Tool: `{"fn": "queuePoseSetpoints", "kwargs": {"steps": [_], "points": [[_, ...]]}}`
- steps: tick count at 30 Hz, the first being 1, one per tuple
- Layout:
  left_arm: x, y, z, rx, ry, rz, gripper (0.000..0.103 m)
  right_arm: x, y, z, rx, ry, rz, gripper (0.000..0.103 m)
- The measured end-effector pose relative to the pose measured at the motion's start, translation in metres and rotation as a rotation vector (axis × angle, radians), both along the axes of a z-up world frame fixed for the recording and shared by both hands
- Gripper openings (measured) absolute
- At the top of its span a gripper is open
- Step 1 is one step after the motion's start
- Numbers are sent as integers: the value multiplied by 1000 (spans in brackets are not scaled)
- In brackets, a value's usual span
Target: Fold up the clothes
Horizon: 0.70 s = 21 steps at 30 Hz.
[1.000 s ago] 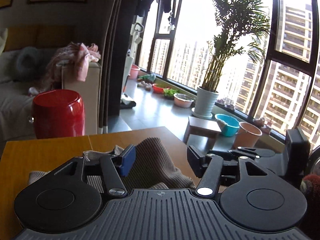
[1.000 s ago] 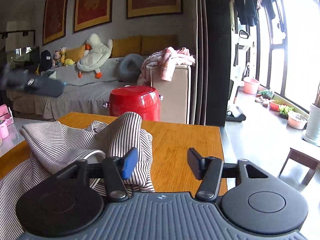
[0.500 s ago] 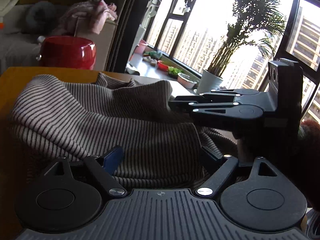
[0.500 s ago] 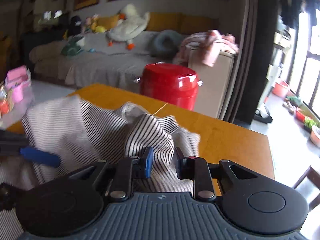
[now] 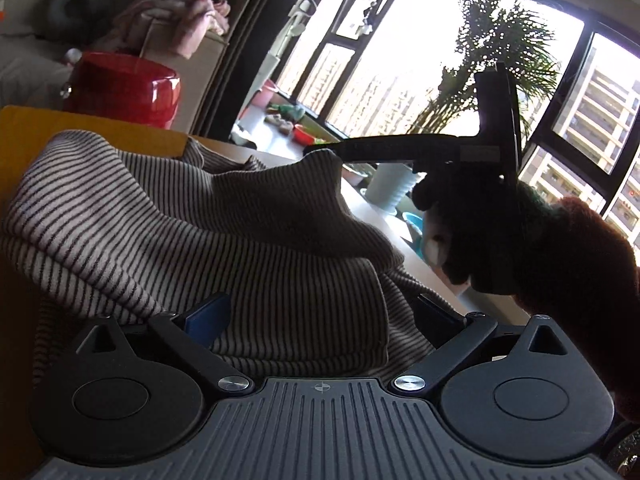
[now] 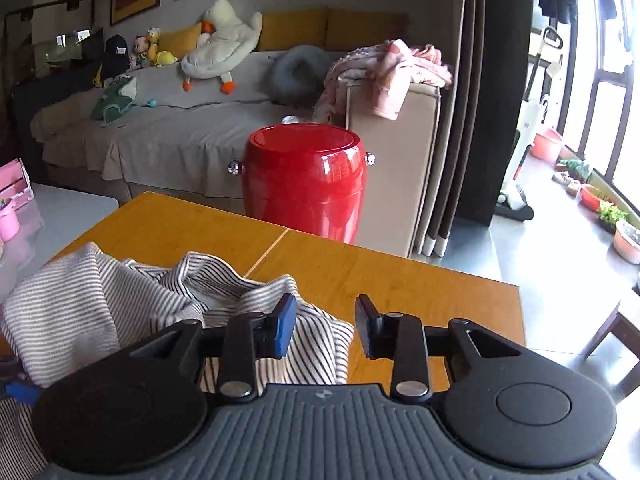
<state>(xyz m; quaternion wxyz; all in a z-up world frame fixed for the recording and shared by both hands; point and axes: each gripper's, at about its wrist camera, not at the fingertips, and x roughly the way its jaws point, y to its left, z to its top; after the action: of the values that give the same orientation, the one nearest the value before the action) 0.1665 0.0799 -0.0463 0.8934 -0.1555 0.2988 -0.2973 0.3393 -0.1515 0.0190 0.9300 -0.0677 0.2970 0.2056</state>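
Garment [image 6: 100, 312] bunched left; bare tabletop [image 6: 400, 280] right.

I count one striped garment [image 6: 80, 312] bunched on the near left part of the one wooden table [image 6: 400, 276]. I see two grippers: my left one [image 5: 320, 312] and my right one [image 6: 325, 326]. One red drum-shaped stool [image 6: 304, 184] stands past the table's far edge. On the one sofa [image 6: 160, 132] I count one white plush duck [image 6: 222, 46], one grey ring cushion [image 6: 298, 74] and one pink blanket [image 6: 388, 70].
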Motion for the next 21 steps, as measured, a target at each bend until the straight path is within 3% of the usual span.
{"fn": "queuePoseSetpoints", "kwargs": {"steps": [2, 4, 7, 11, 12, 13, 15, 17, 19, 21], "points": [[1, 1, -1, -12, 6, -3, 102, 14, 11, 1, -33, 46, 44, 46], [1, 2, -1, -18, 8, -4, 103, 25, 22, 0, -94, 101, 86, 47], [-1, 1, -2, -21, 9, -4, 103, 26, 20, -7, -352, 50, 63, 47], [0, 1, -2, -23, 13, -5, 103, 20, -16, -19, -690, -101, -133, 47], [0, 1, -2, -23, 13, -5, 103, 16, -28, -16, -689, -108, -186, 47], [0, 1, -2, -23, 12, -5, 103, 11, -37, -9, -621, -92, -214, 47], [0, 0, -2, -23, 12, -5, 103, -4, -49, 11, -406, -50, -204, 47], [1, 1, -2, -24, 14, -5, 103, -20, -47, 26, -241, -13, -125, 44], [1, 1, -3, -27, 14, -4, 103, -32, -35, 29, -208, 4, -29, 36], [1, 1, -3, -28, 13, -3, 103, -43, -17, 19, -328, -32, 39, 32]]}}
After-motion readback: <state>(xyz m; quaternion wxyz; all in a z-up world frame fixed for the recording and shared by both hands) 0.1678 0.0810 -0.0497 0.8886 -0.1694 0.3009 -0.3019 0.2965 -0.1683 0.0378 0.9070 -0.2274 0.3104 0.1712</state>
